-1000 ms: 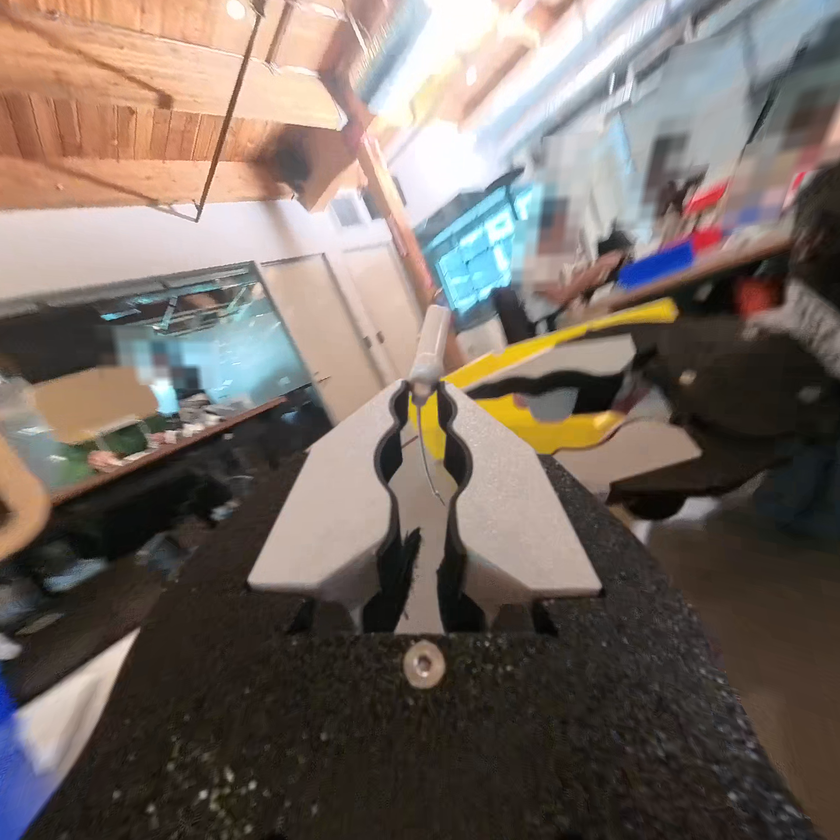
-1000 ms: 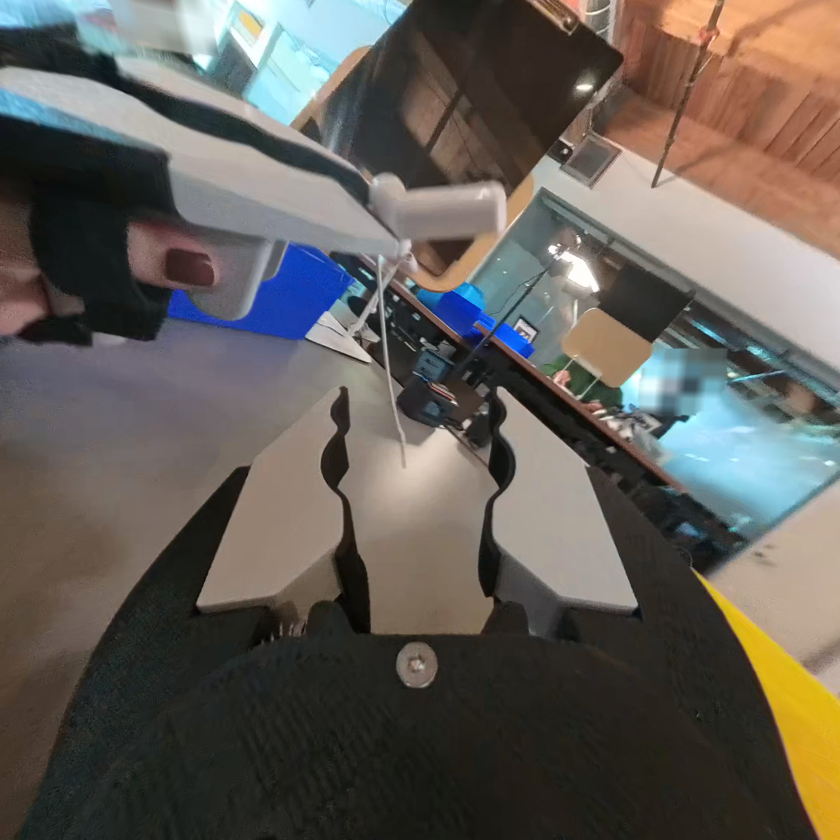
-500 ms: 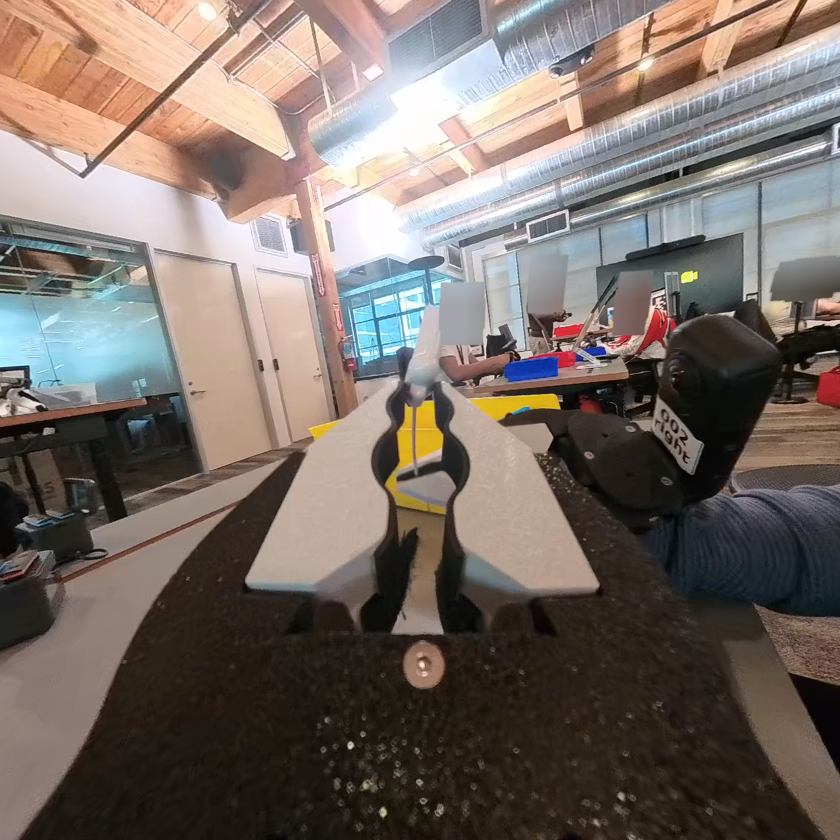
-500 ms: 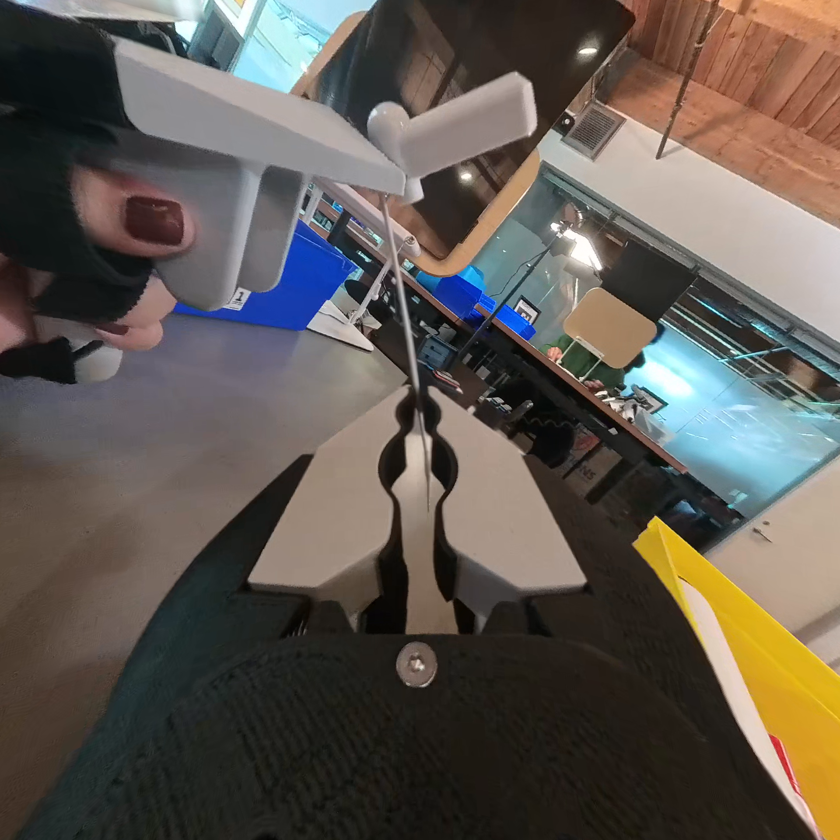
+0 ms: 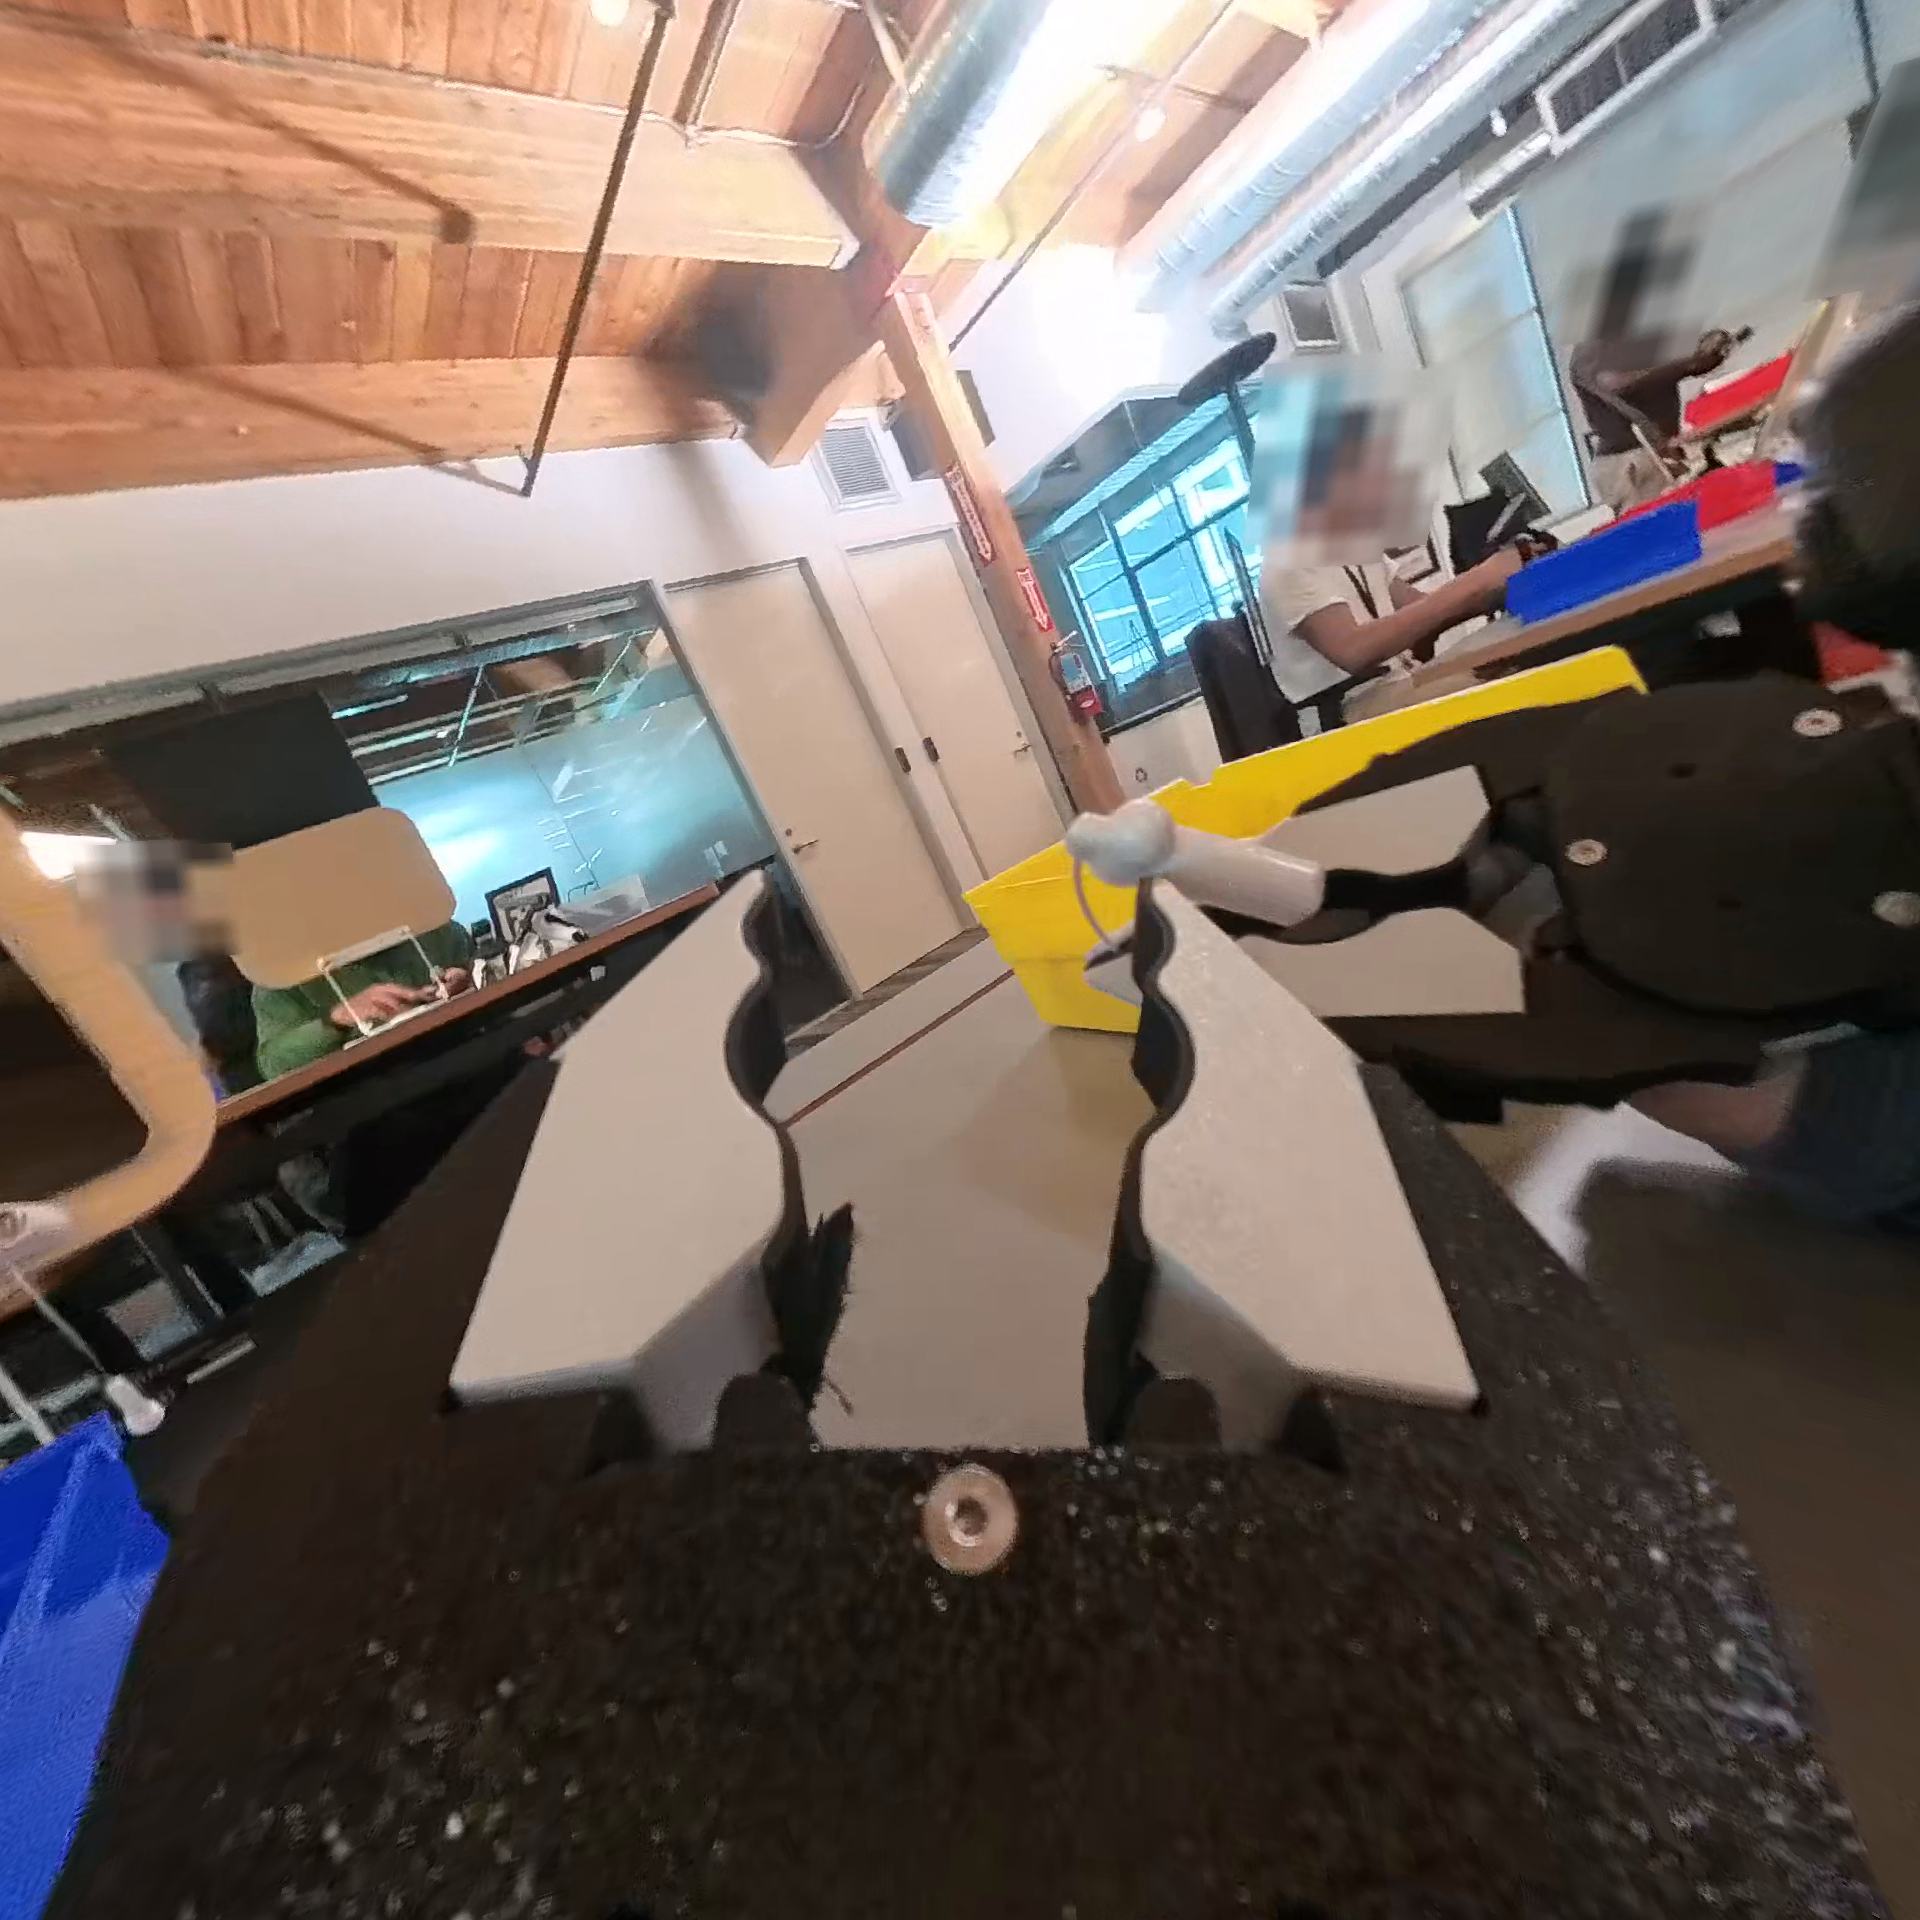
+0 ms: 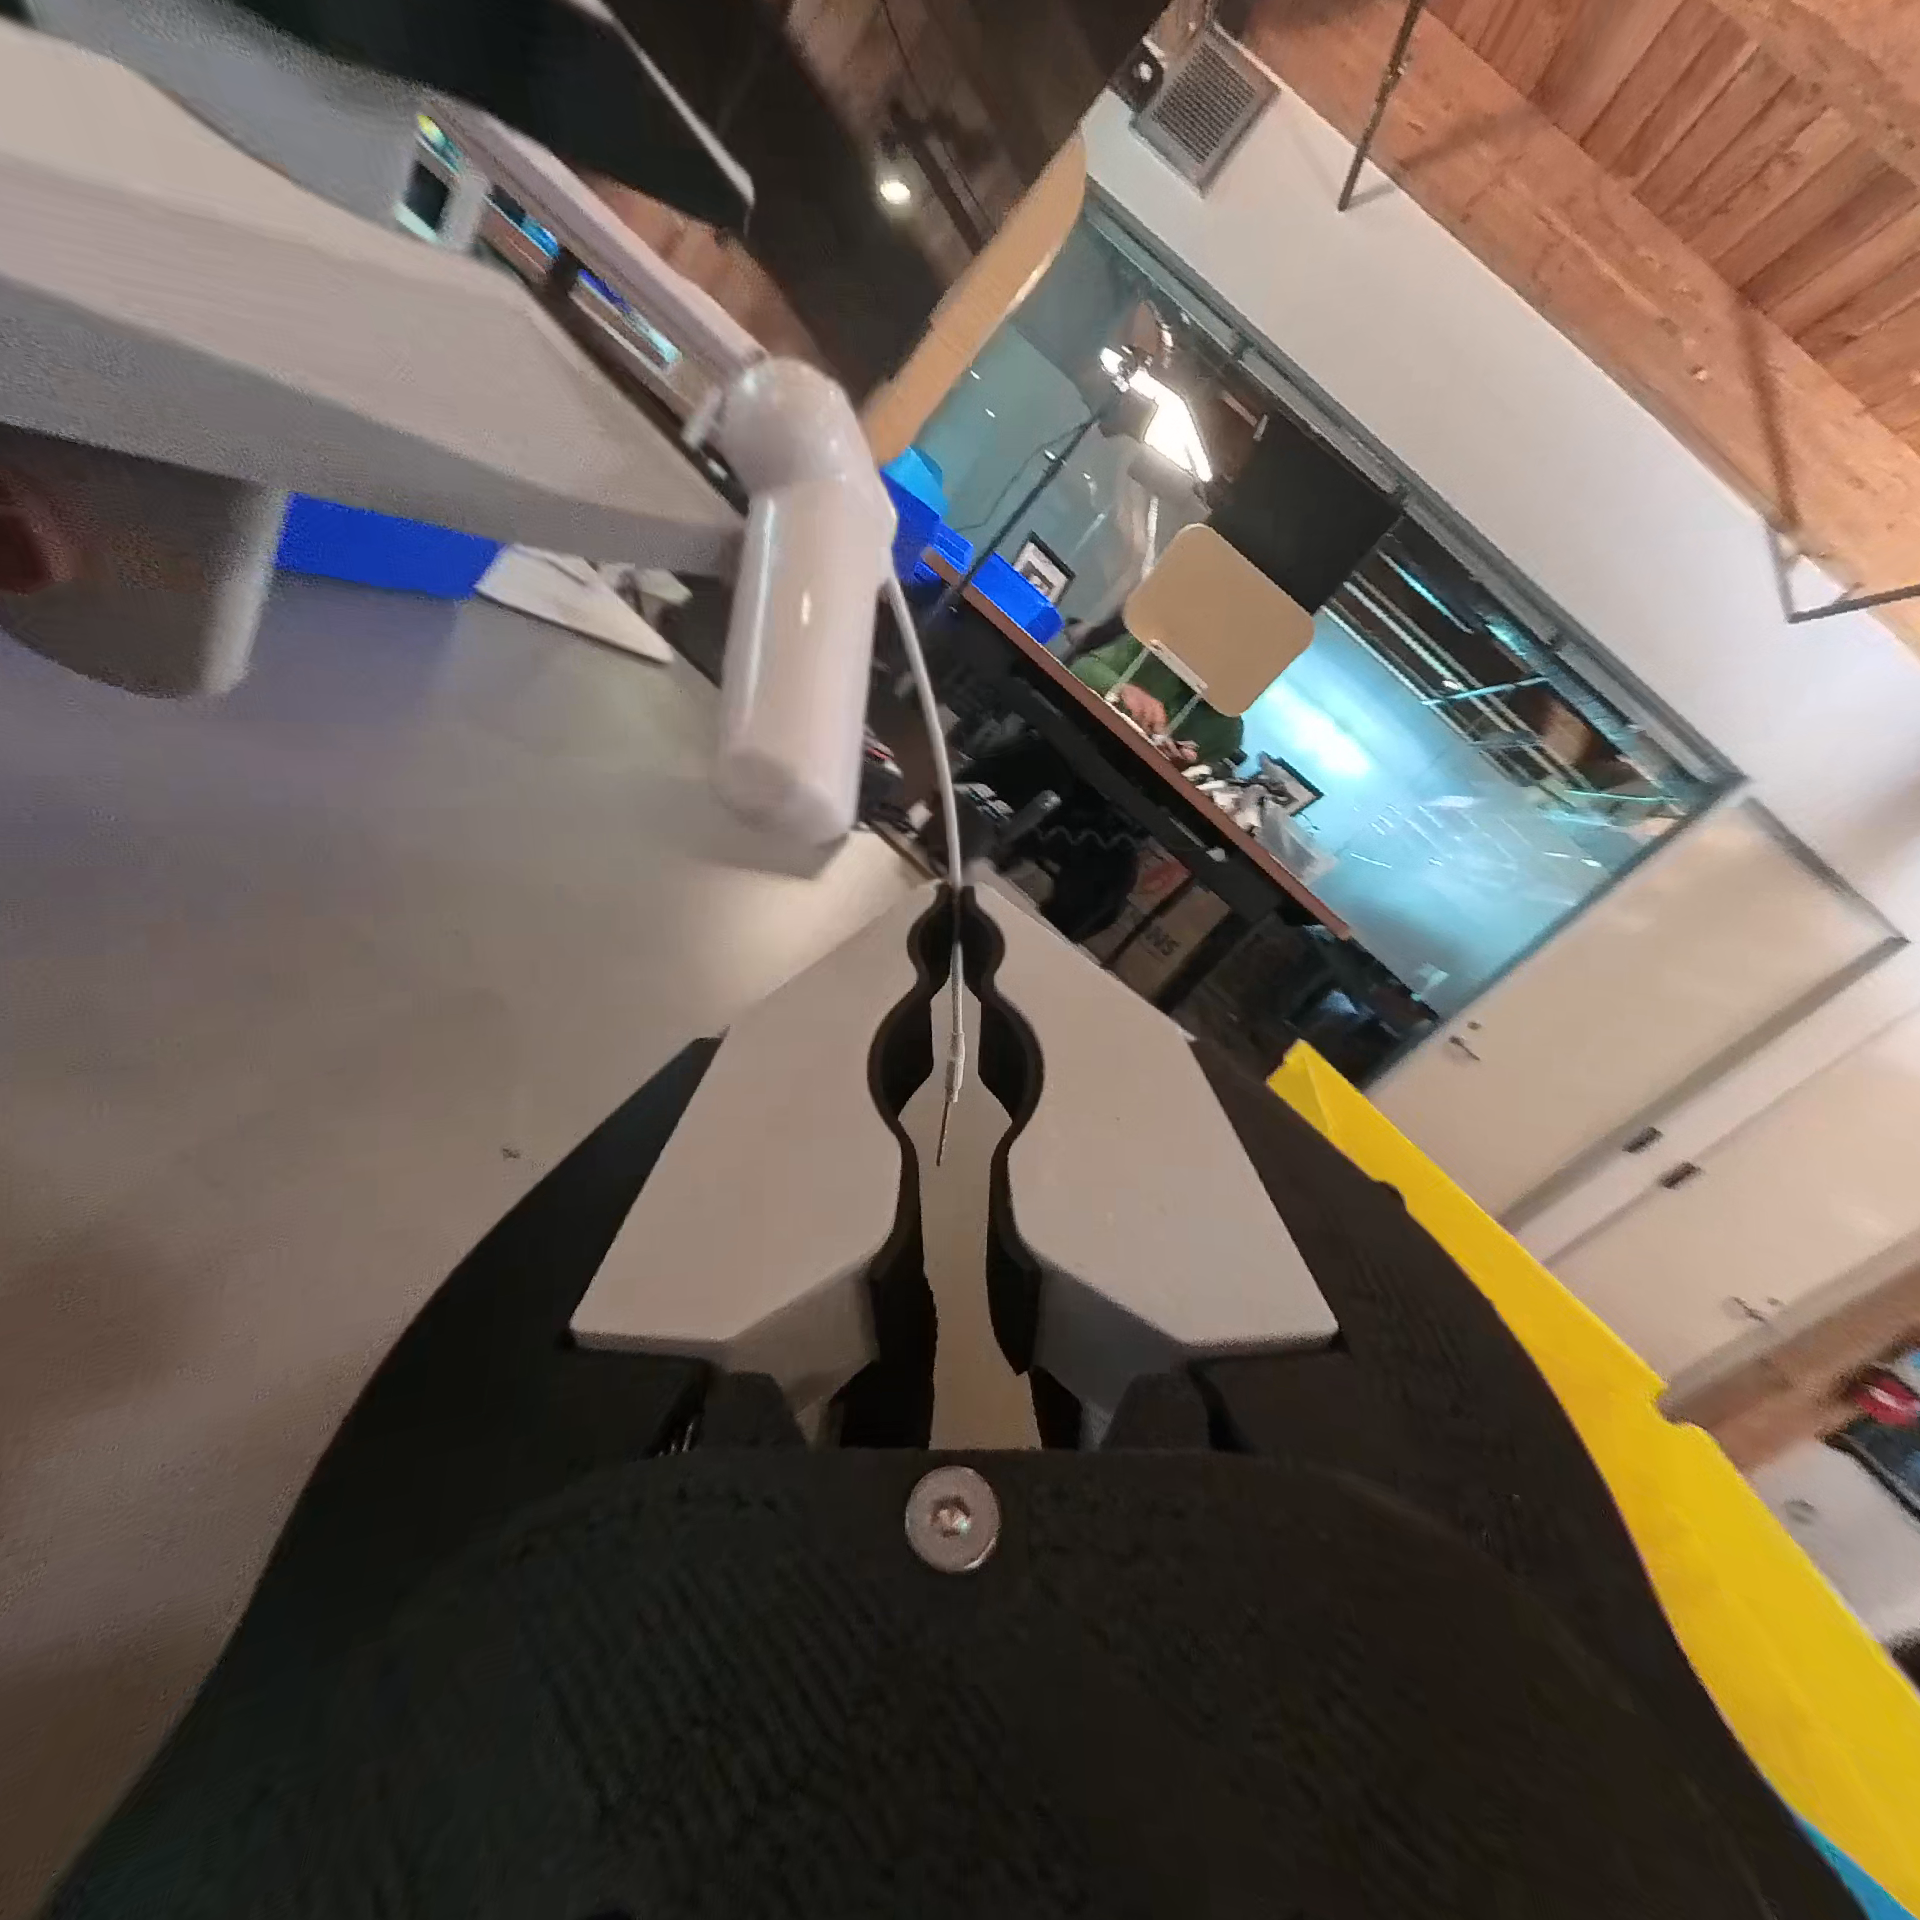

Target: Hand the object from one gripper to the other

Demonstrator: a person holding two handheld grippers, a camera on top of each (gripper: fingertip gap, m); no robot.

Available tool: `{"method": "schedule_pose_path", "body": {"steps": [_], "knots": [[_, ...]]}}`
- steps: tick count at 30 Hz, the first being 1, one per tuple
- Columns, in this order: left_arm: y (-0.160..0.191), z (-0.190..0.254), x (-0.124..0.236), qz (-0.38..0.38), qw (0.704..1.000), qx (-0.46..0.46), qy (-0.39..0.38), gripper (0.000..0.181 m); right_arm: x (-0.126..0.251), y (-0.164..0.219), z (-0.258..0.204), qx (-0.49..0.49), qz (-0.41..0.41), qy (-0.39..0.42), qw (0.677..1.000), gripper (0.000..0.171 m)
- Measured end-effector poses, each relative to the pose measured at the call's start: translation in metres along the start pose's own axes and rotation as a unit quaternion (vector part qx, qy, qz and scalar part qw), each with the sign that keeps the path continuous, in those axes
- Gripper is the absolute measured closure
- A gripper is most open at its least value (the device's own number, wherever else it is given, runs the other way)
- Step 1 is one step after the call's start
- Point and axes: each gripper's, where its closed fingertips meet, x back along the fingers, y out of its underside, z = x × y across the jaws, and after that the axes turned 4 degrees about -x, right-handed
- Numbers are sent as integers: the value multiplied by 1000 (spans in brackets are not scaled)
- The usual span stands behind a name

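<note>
Handover scene, 2 hand-held grippers meeting above a grey table [image 6: 260,987]. Left hand-held gripper [image 5: 951,914] has its grey fingers [image 5: 644,1143] spread wide apart w/ nothing between them; table surface shows through the gap. Right hand-held gripper [image 6: 956,914] is pinched closed at the tips on the thin white cord [image 6: 935,748] of the object, a small white plastic tag [image 6: 795,592] w/ a rounded head and a longer capsule-shaped body. In the right wrist view the tag hangs just past the right gripper's tips, its head right at the edge of the left gripper's finger (touching or only beside, can't tell), and the cord's metal pin end lies between the closed fingers. In the left wrist view the tag [image 5: 1184,862] sits at the tip of the left gripper's right-side finger, w/ the right hand-held gripper [image 5: 1340,894] reaching in from the right. Yellow bin [image 5: 1049,935] stands on the table beyond; blue bin [image 5: 62,1621] at lower left.
</note>
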Motion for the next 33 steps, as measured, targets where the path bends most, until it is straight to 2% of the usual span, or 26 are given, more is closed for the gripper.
{"method": "schedule_pose_path", "body": {"steps": [5, 11, 14, 17, 26, 30, 33], "knots": [[1, 15, 1, -7, 998, -45, 32, 123, 2, 2, 20, 59, -16, 74, 995, 171], [2, 3, 3, -11, 999, -32, 3, 126, 4, -1, 25, 91, -17, 97, 991, 171], [8, -8, 4, -29, 997, -55, -36, 135, 3, -3, 29, 56, -35, 84, 994, 171], [15, -10, 2, -48, 997, -53, -41, 136, -3, 0, 38, -9, -108, 40, 993, 171], [30, -13, -2, -88, 993, -60, -47, 136, -6, -7, 149, -17, -233, 60, 971, 171], [32, -11, -3, -94, 993, -63, -42, 138, 12, 17, 185, -14, -280, 78, 957, 171], [33, -10, -3, -95, 993, -62, -40, 138, 26, 55, 210, -47, -338, 94, 935, 171]]}}
